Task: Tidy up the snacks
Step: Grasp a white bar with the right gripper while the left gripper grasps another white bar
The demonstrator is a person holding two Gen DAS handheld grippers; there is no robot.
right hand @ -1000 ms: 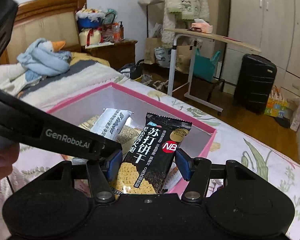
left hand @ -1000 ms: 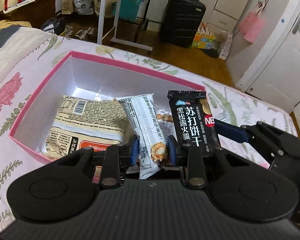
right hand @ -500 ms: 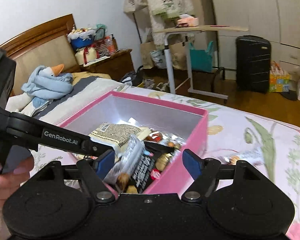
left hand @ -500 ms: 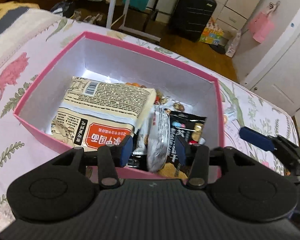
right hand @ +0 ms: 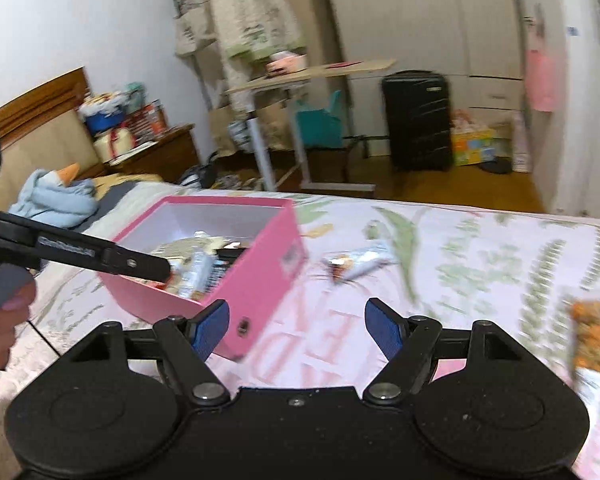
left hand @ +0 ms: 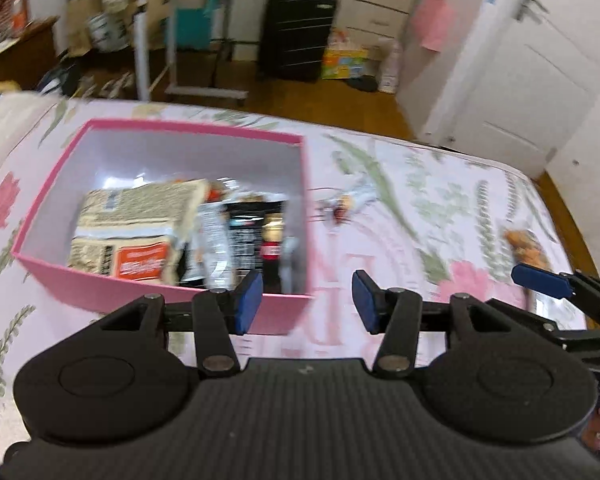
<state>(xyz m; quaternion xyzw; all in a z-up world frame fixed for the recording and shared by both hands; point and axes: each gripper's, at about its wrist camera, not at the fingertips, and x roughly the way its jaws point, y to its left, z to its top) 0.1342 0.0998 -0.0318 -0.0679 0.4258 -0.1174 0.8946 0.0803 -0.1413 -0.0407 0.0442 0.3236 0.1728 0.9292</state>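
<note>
A pink box (left hand: 140,292) stands on the bed and holds a beige noodle pack (left hand: 136,232), a white packet (left hand: 214,236) and a black cracker packet (left hand: 246,232). My left gripper (left hand: 307,300) hovers at the box's near right corner, jaws opening, nothing between them. My right gripper (right hand: 297,326) is open and empty, off the box's (right hand: 260,272) right side. A small white snack bar (right hand: 356,262) lies on the bedspread right of the box. A blurred orange packet (right hand: 592,336) lies further right.
The flowered bedspread (left hand: 440,208) stretches to the right of the box. Beyond the bed are a rolling table (right hand: 312,72), a black suitcase (right hand: 416,120) and a white door (left hand: 540,60). A blue soft toy (right hand: 56,196) lies by the headboard. A hand (right hand: 0,320) grips the left tool.
Both grippers let go of their packets, which now lie in the box. Both pulled back from the box and swung to the right, with their jaws standing wider.
</note>
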